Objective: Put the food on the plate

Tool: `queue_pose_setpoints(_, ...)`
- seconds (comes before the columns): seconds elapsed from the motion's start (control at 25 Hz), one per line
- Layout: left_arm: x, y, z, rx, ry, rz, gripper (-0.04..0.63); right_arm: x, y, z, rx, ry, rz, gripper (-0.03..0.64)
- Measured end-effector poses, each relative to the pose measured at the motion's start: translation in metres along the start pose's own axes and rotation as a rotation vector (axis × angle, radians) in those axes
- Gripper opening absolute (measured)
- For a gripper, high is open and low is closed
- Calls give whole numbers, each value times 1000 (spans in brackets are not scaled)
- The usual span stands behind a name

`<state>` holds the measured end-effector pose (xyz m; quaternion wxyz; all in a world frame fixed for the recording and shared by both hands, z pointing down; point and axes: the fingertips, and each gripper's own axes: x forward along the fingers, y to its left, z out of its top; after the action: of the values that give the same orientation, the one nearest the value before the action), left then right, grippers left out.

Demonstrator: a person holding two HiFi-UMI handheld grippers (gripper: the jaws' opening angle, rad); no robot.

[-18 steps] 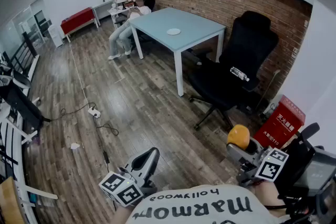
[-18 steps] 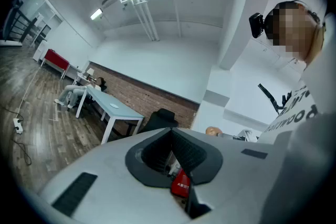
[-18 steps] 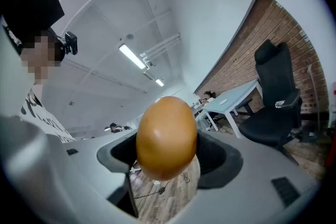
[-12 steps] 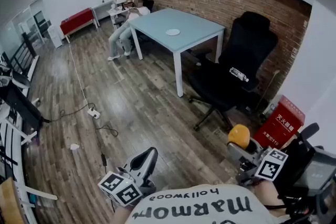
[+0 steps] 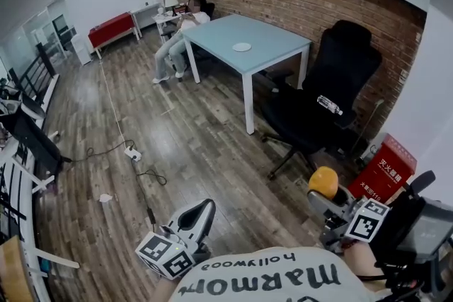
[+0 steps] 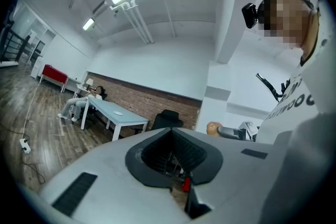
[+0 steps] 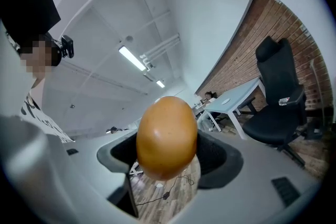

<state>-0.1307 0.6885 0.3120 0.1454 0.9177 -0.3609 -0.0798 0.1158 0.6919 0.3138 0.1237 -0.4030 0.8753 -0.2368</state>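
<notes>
Right tool (image 7: 169, 162) clamped on the orange egg-shaped food (image 7: 167, 134), jaws spread wide around it, held in the air over the wood floor (image 5: 184, 145). Left tool (image 6: 171, 135) closed, nothing in it. Plate (image 5: 242, 47) sits on the light-blue counter (image 5: 272, 53) across the room, well apart from the food. Black office chair (image 5: 322, 106) beside the counter.

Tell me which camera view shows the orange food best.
The right gripper view: the orange food fills its centre, clamped in the right tool. The head view shows it small; the left gripper view, tiny.
</notes>
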Motion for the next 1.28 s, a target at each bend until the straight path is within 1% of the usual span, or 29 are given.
queue_pose_setpoints(0.16,-6,0,-1,114,40,-30,6,17,6,-11,7,14,15,318)
queue_pose_setpoints(0.24,-9,5,-7,180,72,-26,6,23,10,-21,14,23,31,318)
queue_pose_setpoints(0.32,-12,14,-16,212,88,-10,6,27,12,-31,19,32,36,318)
queue_pose_setpoints(0.4,-14,28,-19,193,77,12,6,32,10,-37,20,37,28,318)
queue_pose_setpoints(0.48,-10,42,-13,144,58,23,6,43,4,-34,33,29,18,318)
queue_pose_setpoints(0.56,-2,51,-8,92,53,16,6,53,-1,-25,67,11,24,318)
queue_pose_setpoints(0.6,2,54,-7,81,56,11,6,57,-5,-20,77,3,28,318)
queue_pose_setpoints(0.64,8,57,-8,95,63,11,6,61,-11,-17,76,3,31,318)
queue_pose_setpoints(0.68,14,61,-9,137,77,18,6,66,-19,-15,65,12,31,318)
queue_pose_setpoints(0.76,32,71,-9,274,117,45,6,81,-38,-15,35,40,25,318)
queue_pose_setpoints(0.8,42,76,-7,324,137,50,6,90,-47,-15,31,48,21,318)
queue_pose_setpoints(0.84,53,78,-6,347,154,40,6,99,-56,-13,39,48,19,318)
queue_pose_setpoints(0.92,77,82,-3,346,179,-2,6,114,-71,-4,57,51,22,318)
queue_pose_setpoints(0.96,89,87,-2,353,191,-10,6,122,-79,1,47,64,22,318)
queue_pose_setpoints(1.04,113,104,-2,384,212,14,6,135,-98,10,-6,107,8,318)
queue_pose_setpoints(1.08,125,113,-2,383,216,28,6,141,-110,13,-32,126,-4,318)
queue_pose_setpoints(1.12,137,120,-2,362,216,33,6,146,-121,17,-47,140,-17,318)
queue_pose_setpoints(1.28,181,142,6,210,195,3,6,167,-163,31,-27,172,-53,318)
